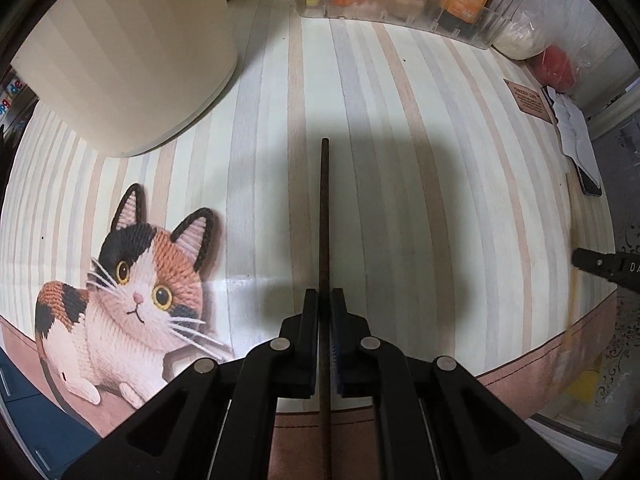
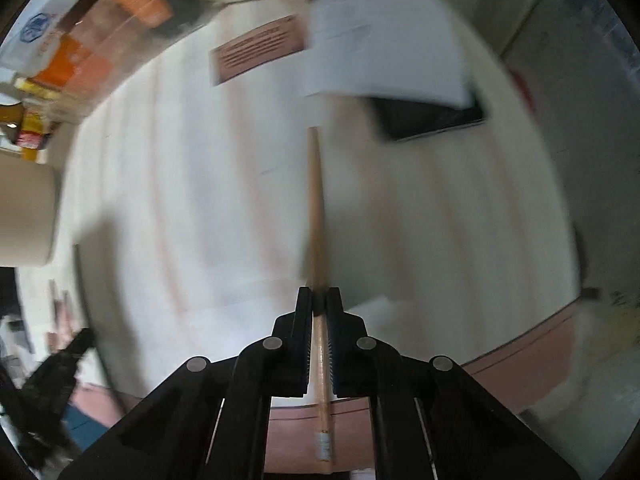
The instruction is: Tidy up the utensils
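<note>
The right wrist view is smeared by motion blur, so the things along its upper edge read only as orange and yellow packaging, and the black phone [image 2: 434, 118] at upper right lies half covered by a white sheet of paper [image 2: 384, 36]. In that view a dark shape at the lower left is probably the other gripper, though the blur leaves it uncertain. In the left wrist view the cream container [image 1: 132, 48] is cut off by the upper left edge, and the bottles inside the clear plastic bin [image 1: 400, 4] at the top are cropped above their labels.

The left gripper [image 1: 325, 300] is pressed together on a dark chopstick [image 1: 324, 216], a thin, dark brown rod running straight up the middle of the frame from between the fingers, its tip over the striped table mat [image 1: 440, 160] with the printed cat [image 1: 132, 292] at lower left. The right gripper [image 2: 319, 298] likewise pinches a light chopstick [image 2: 315, 208], pale wood, thickening toward the bottom of the frame, where a pale band wraps its end.
</note>
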Available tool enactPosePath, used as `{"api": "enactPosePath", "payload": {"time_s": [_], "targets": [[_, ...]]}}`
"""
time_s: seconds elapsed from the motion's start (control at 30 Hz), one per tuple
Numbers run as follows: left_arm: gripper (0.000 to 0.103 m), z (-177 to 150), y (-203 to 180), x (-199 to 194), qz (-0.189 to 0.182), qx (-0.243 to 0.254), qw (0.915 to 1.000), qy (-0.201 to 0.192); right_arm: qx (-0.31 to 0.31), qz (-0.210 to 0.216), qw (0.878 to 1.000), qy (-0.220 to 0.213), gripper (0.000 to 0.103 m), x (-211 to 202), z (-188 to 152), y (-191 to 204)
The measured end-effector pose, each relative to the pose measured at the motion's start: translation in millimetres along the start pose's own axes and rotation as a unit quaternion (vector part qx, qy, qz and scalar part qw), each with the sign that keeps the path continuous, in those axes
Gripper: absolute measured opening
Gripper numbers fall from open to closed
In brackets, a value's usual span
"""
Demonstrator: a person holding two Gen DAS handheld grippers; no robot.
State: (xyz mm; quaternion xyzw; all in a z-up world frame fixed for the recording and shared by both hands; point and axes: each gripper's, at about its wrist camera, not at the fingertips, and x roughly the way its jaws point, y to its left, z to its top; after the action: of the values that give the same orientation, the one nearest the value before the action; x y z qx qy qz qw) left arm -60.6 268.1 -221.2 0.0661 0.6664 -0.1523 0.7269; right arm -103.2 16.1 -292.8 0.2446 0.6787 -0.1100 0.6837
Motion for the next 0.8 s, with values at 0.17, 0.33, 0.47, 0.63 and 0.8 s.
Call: {"api": "enactPosePath", "payload": {"time_s": [0.17, 0.33, 0.47, 0.63, 0.8], "targets": [[0.003, -6.5, 11.3, -2.1, 0.012, -0.012, 0.9999, 0.003, -0.038, 0.044, 0.998, 0.027, 0.007, 2.5, -10.6, 62.7], [0.003, -30.8, 43.4, -8.7, 0.012, -0.023, 0.9996, 0.013, -0.106, 0.033, 0.993, 0.039, 0.007, -0.3, -15.4, 118.0], [0.006, -39.0, 49.6, -10.6, 0.012, -0.017, 0.9996, 0.017, -0.156, -0.005, 0.986, 0.054, 0.007, -8.2, -5.5, 134.3], [0.013, -25.7, 40.5, -10.5, 0.019, -0.008, 0.9996, 0.021, -0.164, -0.008, 0.984, 0.067, 0.007, -16.0, 16.8, 141.7], [0.027, -14.9, 37.8, -10.9, 0.016, -0.006, 0.9996, 0.021, -0.171, -0.019, 0.983, 0.069, 0.008, -24.7, 15.9, 145.7]]}}
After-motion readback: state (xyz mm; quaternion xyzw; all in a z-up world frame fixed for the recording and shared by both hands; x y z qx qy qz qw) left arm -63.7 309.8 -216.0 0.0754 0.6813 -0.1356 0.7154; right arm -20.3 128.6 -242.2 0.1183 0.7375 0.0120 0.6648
